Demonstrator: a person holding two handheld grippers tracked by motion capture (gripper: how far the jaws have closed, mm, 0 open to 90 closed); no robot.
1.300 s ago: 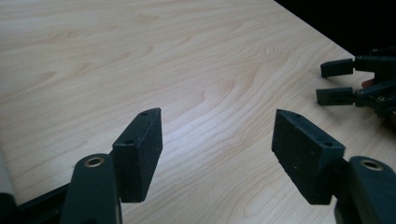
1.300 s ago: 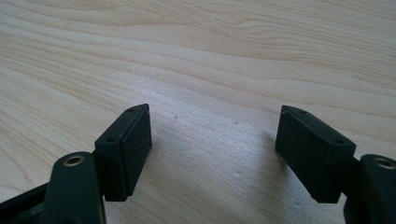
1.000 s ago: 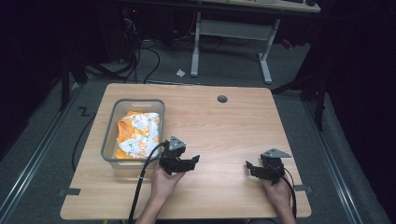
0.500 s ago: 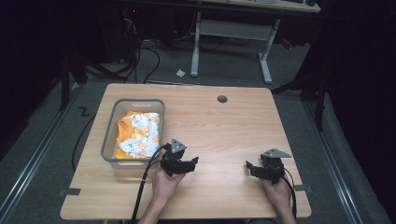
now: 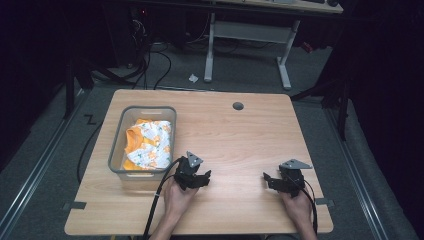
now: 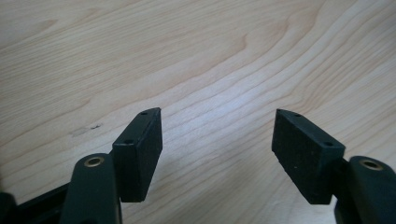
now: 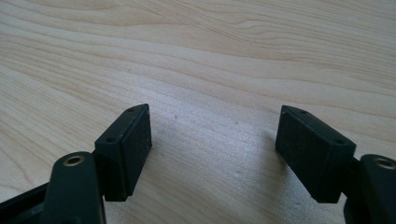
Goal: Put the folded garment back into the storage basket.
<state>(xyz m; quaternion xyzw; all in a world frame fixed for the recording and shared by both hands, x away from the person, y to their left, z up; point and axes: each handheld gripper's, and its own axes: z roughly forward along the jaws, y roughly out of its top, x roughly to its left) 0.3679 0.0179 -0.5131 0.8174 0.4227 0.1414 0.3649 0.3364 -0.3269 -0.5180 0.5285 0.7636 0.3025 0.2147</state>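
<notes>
Cloth [image 5: 148,144], orange and white with a small print, lies bunched in a grey bin [image 5: 116,145] on the left part of the table [image 5: 240,135]. Its lower folds are hidden behind the bin's near wall, and what kind of garment it is cannot be made out. The person's forearms are cut off at the bottom edge of the high view.

The bin stands near the table's left edge, with a strip of bare wood around it. The middle and right of the table are open wood, apart from a small round hole [image 5: 238,106] near the far edge. Dark floor with cables surrounds the table.

The left gripper [image 5: 199,179] sits low over the wood just right of the bin's near right corner, close to it but apart, with the cloth up and to its left. In the left gripper view [image 6: 217,140] its jaws stand apart with bare wood between them, gripping nothing. The right gripper [image 5: 272,181] is well apart from the bin, near the table's near right corner; in the right gripper view [image 7: 212,140] its jaws are likewise spread over bare wood, empty.
</notes>
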